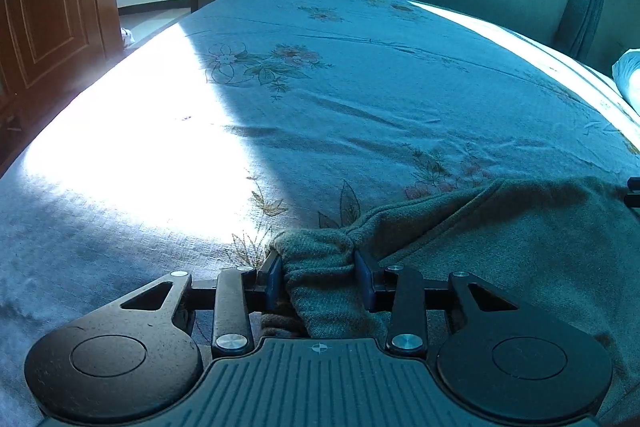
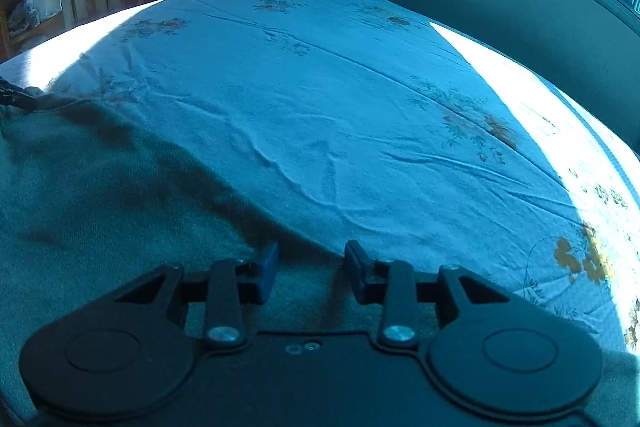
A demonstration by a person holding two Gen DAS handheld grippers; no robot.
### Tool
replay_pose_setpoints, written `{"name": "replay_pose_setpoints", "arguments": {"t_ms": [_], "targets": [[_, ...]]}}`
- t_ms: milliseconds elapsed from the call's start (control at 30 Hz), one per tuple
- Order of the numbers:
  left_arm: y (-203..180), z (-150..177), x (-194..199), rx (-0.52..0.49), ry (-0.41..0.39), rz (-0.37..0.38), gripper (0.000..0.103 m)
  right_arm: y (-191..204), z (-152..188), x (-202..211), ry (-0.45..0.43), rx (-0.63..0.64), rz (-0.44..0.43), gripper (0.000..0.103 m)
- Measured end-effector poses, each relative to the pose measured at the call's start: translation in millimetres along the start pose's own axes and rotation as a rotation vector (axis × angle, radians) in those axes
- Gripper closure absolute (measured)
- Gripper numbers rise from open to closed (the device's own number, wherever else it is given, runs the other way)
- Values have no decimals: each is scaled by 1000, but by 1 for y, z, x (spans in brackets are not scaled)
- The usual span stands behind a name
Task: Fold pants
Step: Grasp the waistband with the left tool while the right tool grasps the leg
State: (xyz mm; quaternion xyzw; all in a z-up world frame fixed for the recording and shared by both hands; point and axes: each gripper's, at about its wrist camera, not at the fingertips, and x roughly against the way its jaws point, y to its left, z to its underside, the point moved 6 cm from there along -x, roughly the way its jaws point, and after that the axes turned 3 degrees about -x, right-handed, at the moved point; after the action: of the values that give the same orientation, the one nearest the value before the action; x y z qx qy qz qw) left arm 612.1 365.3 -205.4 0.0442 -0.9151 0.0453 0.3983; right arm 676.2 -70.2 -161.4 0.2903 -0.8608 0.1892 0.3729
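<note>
- Gripping, left wrist view: left gripper (image 1: 319,267) clenched on a bunched corner of the pants (image 1: 500,239), grey-green cloth lying on the bed (image 1: 320,99) and spreading rightward.
- Right wrist view: right gripper (image 2: 311,269) at the pants' (image 2: 100,195) far edge, fingers partly parted, cloth between; whether the pads pinch it cannot be told.
- Progress: early; corners being taken, no fold visible yet.

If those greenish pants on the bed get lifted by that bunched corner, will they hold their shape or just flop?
Probably flop: the pants already bunch and crease where the left hand-held gripper pinches them. They look like thick, fuzzy knit, so likely not slippery on the bedsheet. The rest would likely hang and drag.
</note>
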Motion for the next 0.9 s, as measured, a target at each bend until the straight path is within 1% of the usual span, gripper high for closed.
{"name": "replay_pose_setpoints", "arguments": {"t_ms": [67, 100, 133, 167, 200, 233, 267, 300, 333, 400, 433, 467, 533, 667, 733, 800, 900], "targets": [[1, -1, 0, -6, 12, 2, 64, -5, -2, -6, 33, 40, -3, 65], [1, -2, -1, -6, 16, 2, 64, -6, -3, -8, 40, 53, 1, 56], [1, -2, -3, -11, 18, 1, 64, -8, -4, -10, 45, 68, 9, 51], [1, -1, -3, -15, 17, 1, 63, -9, -4, -12, 61, 63, -8, 51], [1, -1, -5, -11, 16, 1, 63, -9, -3, -14, 78, 47, -40, 64], [1, 0, -8, -7, 16, 1, 63, -7, -3, -14, 87, 41, -50, 74], [1, 0, -9, -8, 13, 2, 63, -5, -2, -13, 94, 43, -40, 81], [0, 1, -10, -13, 8, 5, 63, -3, -2, -13, 96, 43, -35, 99], [1, 1, -10, -9, 4, 13, 65, -1, -3, -12, 91, 39, -23, 103], [5, 0, -3, 4, -21, 28, 70, -2, -5, -1, 57, 18, -3, 103], [5, -1, 4, -6, -50, 31, 80, -2, -7, 8, 32, 5, 1, 103], [4, -2, 13, -26, -83, 40, 93, -2, -8, 21, 6, -1, -2, 103], [5, -7, 36, -43, -167, 83, 93, 3, -9, 50, -38, 1, -12, 103], [9, -8, 77, -58, -266, 139, 93, 20, 2, 112, -85, 42, -4, 103], [12, -2, 102, -43, -328, 174, 93, 32, 15, 137, -93, 71, 1, 103], [14, 8, 125, -50, -375, 198, 93, 47, 31, 161, -92, 106, 10, 103], [19, 27, 154, -69, -424, 242, 93, 69, 56, 189, -95, 132, 29, 103]]}}
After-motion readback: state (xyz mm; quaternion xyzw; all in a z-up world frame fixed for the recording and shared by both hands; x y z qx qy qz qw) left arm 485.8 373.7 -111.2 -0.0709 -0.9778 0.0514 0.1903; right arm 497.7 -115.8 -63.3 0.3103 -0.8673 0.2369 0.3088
